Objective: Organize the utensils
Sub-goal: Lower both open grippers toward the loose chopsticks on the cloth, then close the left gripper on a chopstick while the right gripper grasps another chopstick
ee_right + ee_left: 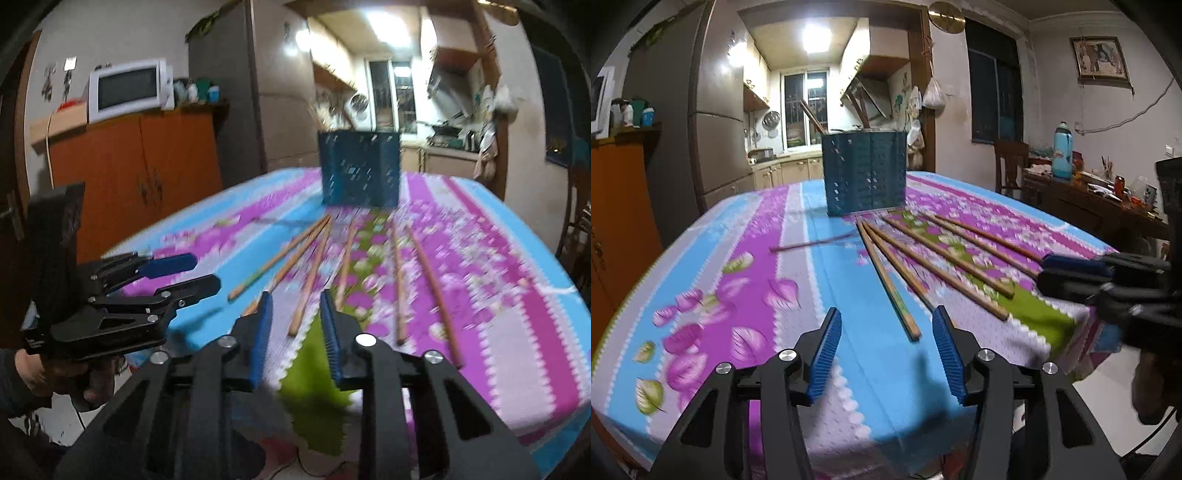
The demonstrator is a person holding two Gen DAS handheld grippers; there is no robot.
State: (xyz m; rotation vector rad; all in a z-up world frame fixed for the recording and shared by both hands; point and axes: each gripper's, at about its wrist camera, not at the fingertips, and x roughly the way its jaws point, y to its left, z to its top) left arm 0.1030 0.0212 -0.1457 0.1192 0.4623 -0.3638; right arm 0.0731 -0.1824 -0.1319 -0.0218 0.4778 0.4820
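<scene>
On the far left an orange cabinet stands against the wall with a white microwave on top. In front of it a table draped in a flowery cloth of blue, purple and grey bands fills the middle of the room.

The left gripper hangs low over the near edge of the table. Its blue ribbed pads stand apart with nothing between them; the near end of the leftmost chopstick lies just ahead of the gap, on the cloth, untouched. From the other side you can see a hand in a dark sleeve around its handle.

Toward the far end of the table, about midway across, stands a dark blue perforated utensil holder, upright, with a few wooden sticks poking out of its top. Between it and the near edge several wooden chopsticks lie loose on the cloth, fanned out from the holder's foot toward the near right.

The right gripper sits further right, also low at the near edge, over a green patch of the cloth. Its pads are close together but still parted, and nothing is caught in them; chopstick ends lie just beyond its tips.

Beyond the table, the kitchen doorway is brightly lit.
</scene>
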